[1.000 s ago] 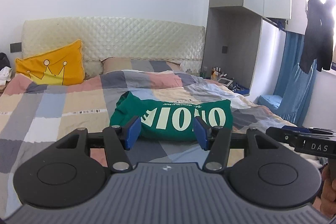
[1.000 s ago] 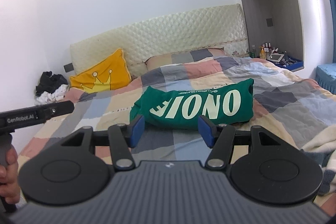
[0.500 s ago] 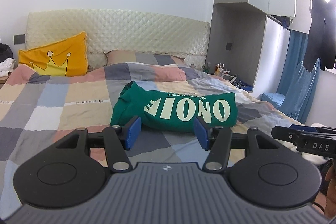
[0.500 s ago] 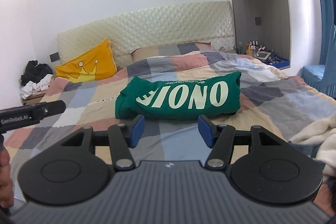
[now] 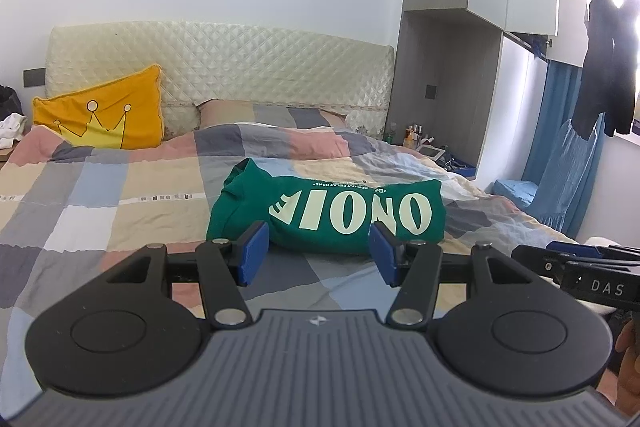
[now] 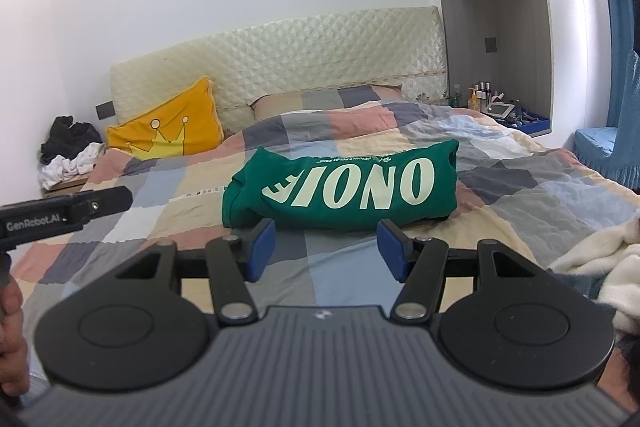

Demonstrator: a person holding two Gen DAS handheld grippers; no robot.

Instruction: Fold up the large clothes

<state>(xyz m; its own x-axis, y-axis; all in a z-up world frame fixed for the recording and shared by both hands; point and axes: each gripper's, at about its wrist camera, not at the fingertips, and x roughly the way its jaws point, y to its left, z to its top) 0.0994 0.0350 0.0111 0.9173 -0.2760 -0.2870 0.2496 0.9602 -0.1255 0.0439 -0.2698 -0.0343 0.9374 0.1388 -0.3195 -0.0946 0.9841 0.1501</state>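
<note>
green sweatshirt (image 5: 326, 213) lay folded mid-bed on the patchwork duvet (image 5: 100, 211), soft, light, probably floppy; i'd pinch its near corners. left gripper (image 5: 318, 253) and right gripper (image 6: 326, 249) both gaped empty, short of it.

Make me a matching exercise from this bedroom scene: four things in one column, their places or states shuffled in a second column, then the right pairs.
Things:
1. green garment
2. yellow crown pillow
3. left gripper
4. bottles

Places or states:
A. leaning against the headboard
B. folded, lying mid-bed on the quilt
C. in the alcove beside the bed
D. open, holding nothing

Pairs: 1-B, 2-A, 3-D, 4-C
</note>
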